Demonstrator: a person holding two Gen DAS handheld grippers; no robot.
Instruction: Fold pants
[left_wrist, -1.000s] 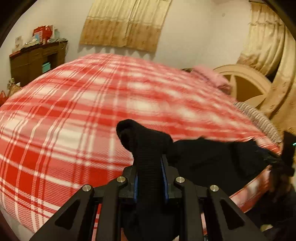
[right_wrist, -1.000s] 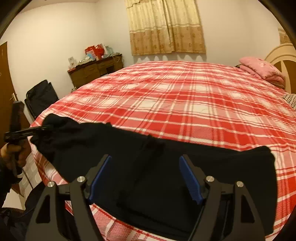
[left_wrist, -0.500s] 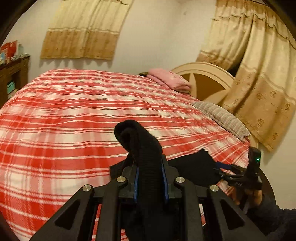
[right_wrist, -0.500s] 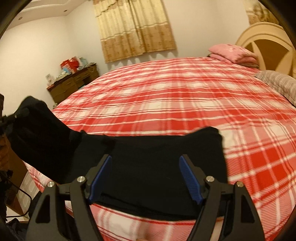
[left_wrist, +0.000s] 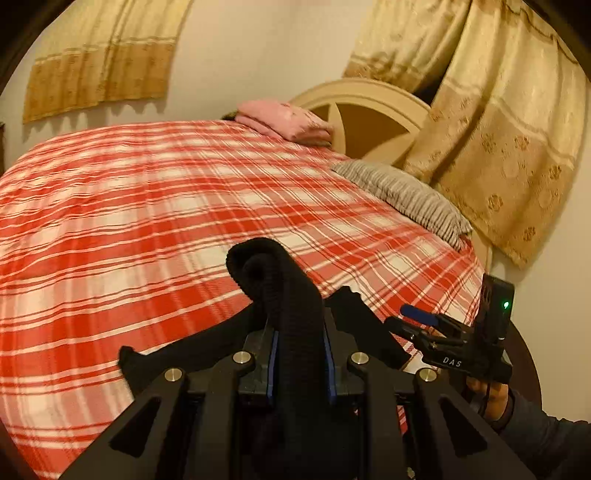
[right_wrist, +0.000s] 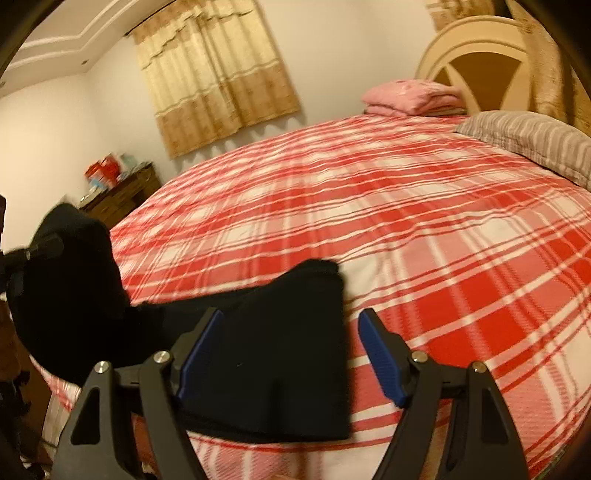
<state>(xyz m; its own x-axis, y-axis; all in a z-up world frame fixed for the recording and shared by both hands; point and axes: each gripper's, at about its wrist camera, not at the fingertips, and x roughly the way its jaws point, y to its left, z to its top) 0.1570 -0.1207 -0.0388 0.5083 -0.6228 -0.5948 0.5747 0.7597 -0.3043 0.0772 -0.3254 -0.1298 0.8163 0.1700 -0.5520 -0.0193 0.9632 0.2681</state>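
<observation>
The black knit pants (right_wrist: 280, 354) lie at the bed's near edge, now folded narrower than a second ago, one end lifted. The left gripper (left_wrist: 300, 354) fingers pinch that thick bunched end; the right gripper (right_wrist: 291, 354) fingers stand spread above the cloth. The bed (right_wrist: 424, 229) wears a red-white plaid cover.

- Left wrist view sits right behind the left tongs (left_wrist: 300, 365), low over the near edge of the bed (left_wrist: 110, 221), facing across it toward the headboard (left_wrist: 369, 110) and the curtain (left_wrist: 498, 147) at right
- Right wrist view sits right behind the right tongs (right_wrist: 291, 354), just as low, facing across the bed toward a curtained far wall
- Both views share the plaid bed, the black pants (right_wrist: 280, 354), the pink folded bedding (left_wrist: 288, 123) and the grey striped pillow (left_wrist: 406, 195)
</observation>
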